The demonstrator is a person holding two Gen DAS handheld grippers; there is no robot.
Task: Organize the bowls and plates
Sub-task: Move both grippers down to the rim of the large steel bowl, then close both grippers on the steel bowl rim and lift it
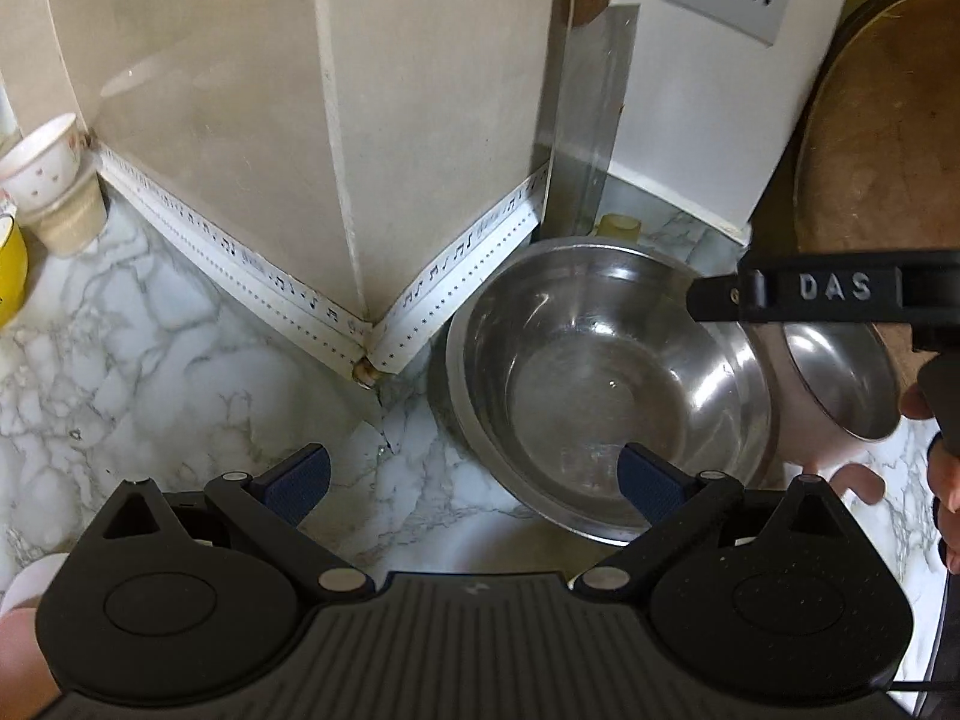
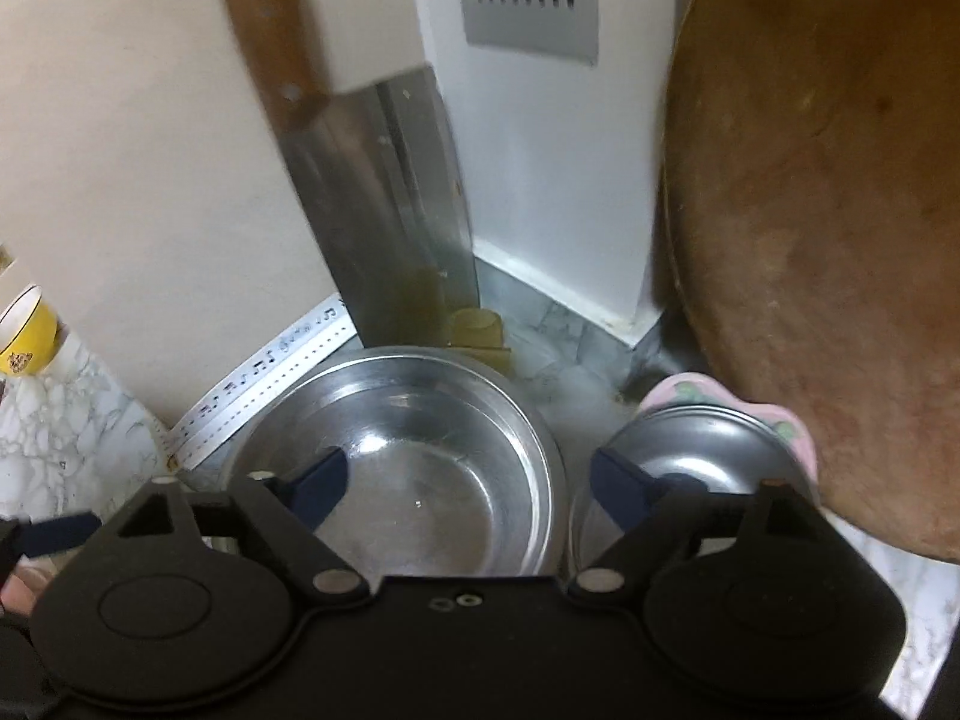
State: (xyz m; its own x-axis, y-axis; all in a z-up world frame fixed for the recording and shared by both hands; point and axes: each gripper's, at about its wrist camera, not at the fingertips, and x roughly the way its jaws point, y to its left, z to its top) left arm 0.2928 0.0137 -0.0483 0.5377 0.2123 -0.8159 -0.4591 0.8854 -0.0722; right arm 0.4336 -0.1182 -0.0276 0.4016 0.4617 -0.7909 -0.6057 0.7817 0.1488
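Observation:
A large steel bowl (image 1: 600,384) (image 2: 408,450) stands on the marble counter in the wall corner. Right beside it is a smaller steel bowl (image 1: 840,384) (image 2: 702,444) with a pink outside, tilted toward the big one. My left gripper (image 1: 474,480) is open over the counter, its right finger above the big bowl's near rim, nothing between its pads. My right gripper (image 2: 471,489) is open too. Its left finger hangs over the big bowl's inside and its right finger over the small bowl's left rim. In the left wrist view it (image 1: 720,300) reaches in from the right.
A cleaver (image 1: 591,120) (image 2: 384,210) leans in the corner behind the bowls, with a small yellowish cup (image 2: 477,330) at its foot. A round wooden board (image 1: 888,150) (image 2: 810,240) stands close on the right. Stacked cups (image 1: 42,162) and a yellow cup (image 2: 27,330) sit at the left.

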